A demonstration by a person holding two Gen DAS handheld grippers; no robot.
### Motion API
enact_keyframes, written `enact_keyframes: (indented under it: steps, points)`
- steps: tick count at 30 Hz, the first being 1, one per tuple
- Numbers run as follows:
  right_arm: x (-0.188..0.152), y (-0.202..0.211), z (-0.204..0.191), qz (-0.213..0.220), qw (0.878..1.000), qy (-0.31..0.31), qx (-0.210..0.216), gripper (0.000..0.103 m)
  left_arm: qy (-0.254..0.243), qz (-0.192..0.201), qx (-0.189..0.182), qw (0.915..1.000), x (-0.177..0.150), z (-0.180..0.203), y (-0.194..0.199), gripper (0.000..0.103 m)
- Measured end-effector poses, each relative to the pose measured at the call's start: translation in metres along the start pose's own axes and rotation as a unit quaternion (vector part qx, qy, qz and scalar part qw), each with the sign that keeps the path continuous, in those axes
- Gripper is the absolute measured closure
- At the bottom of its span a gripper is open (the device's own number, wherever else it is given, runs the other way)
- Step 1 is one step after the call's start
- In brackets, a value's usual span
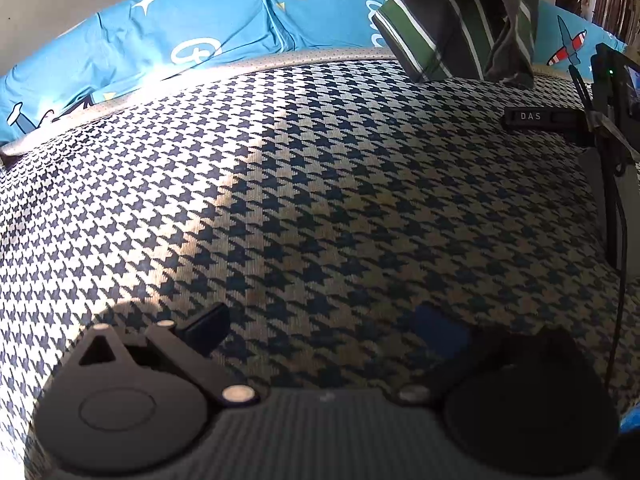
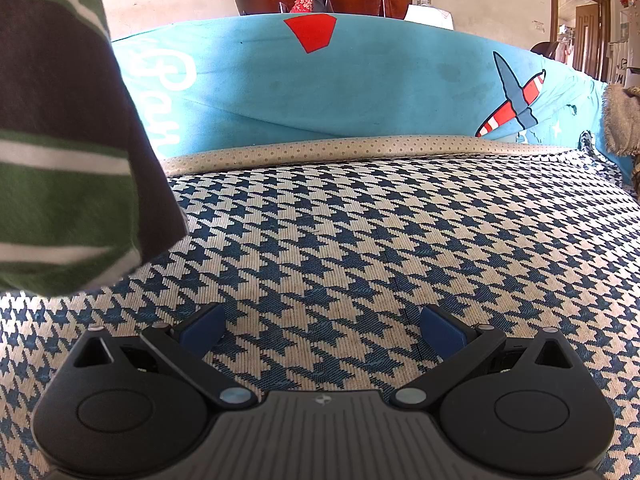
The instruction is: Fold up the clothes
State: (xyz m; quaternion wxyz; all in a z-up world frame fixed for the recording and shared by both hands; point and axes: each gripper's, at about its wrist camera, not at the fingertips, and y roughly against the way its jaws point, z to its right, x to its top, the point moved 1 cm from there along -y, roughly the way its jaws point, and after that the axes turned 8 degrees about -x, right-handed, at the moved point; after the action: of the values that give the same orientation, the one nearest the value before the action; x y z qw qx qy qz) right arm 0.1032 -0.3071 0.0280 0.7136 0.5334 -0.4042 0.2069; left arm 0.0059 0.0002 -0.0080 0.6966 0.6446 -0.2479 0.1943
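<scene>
Striped garment [image 2: 64, 128] hanging limp over houndstooth cover [image 2: 380, 240], seeming soft and light, best pinched at its hem; right gripper [image 2: 322, 330] spread empty, left gripper [image 1: 320, 328] probably likewise.

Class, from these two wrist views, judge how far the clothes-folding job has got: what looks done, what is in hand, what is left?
Done: no folded garment shows on the houndstooth cover.

In hand: nothing. The left gripper and right gripper are both open with only cover between their fingers. The green striped garment hangs unfolded at the far edge, by the blue printed sheet; what holds it is out of view.

Left: apparently all the folding.
</scene>
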Motion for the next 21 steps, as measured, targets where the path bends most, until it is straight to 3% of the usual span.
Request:
enact_keyframes:
  steps: [21]
  points:
    - [0.0, 0.0, 0.0, 0.0, 1.0, 0.0, 0.0, 0.0, -0.003, -0.012, -0.005, 0.9999, 0.0, -0.017, 0.0, 0.0]
